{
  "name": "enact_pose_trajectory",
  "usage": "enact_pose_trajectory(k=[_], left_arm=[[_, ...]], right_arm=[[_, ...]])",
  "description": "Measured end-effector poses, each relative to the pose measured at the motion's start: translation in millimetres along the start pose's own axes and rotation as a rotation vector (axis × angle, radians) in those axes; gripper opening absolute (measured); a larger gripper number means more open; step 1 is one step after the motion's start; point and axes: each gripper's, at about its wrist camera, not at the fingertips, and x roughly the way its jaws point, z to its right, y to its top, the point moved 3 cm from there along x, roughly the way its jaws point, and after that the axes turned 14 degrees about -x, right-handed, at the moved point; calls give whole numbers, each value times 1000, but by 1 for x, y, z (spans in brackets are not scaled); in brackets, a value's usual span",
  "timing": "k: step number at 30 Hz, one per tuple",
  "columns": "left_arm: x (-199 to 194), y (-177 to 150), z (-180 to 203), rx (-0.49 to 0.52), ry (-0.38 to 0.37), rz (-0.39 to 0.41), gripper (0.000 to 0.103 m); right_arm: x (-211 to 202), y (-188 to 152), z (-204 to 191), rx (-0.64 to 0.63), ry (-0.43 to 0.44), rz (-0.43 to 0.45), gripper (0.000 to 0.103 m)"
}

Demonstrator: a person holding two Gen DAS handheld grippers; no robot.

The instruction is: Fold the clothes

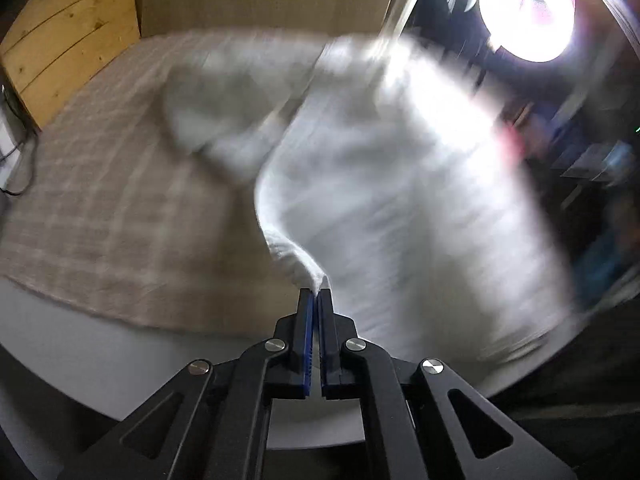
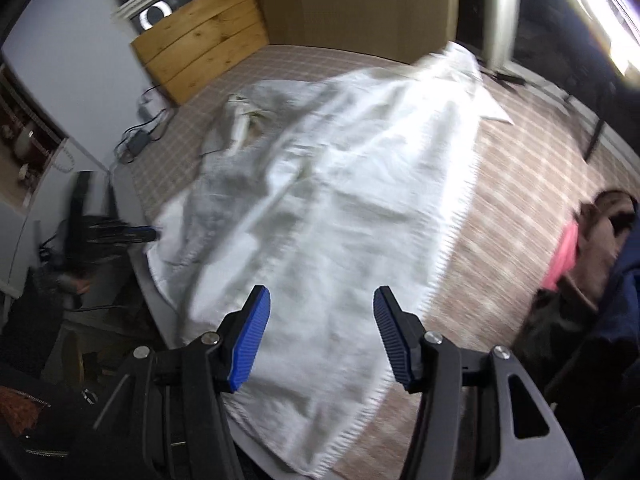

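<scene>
Clamped on a pinch of shirt [image 1: 380, 184] at lower centre, our left gripper [image 1: 319, 294] should lift slowly, keeping the white cloth taut across mid-frame on the checked bed [image 2: 532, 168], while our right gripper [image 2: 322, 300] hovers above it, released and empty.

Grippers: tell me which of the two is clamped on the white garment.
The left gripper. Its jaws are shut on a pinched edge of the white garment. The right gripper hangs above the cloth with jaws wide apart, gripping nothing.
</scene>
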Motion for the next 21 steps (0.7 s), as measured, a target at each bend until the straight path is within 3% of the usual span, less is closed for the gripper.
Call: enact_pose_trajectory(k=[4,7,10,12,15,21], left_arm=[[-44,3,98,155,-208,60,2],[-36,-9,170,234,-385,-18,2],[27,-41,226,362,-376,-189,2],[70,-61,240,351,-342,-292,2],[106,-69,243,307,-289,-342,2],[90,-76,232,254,-264,-346,2]], right_arm=[[-5,-3,45,66,21,8,53],[-9,16,74,75,51,55,53],[-5,52,110,95,102,117,54],[11,77,137,129,147,132,54],[46,100,178,216,156,119,54],[107,126,253,433,200,122,54]])
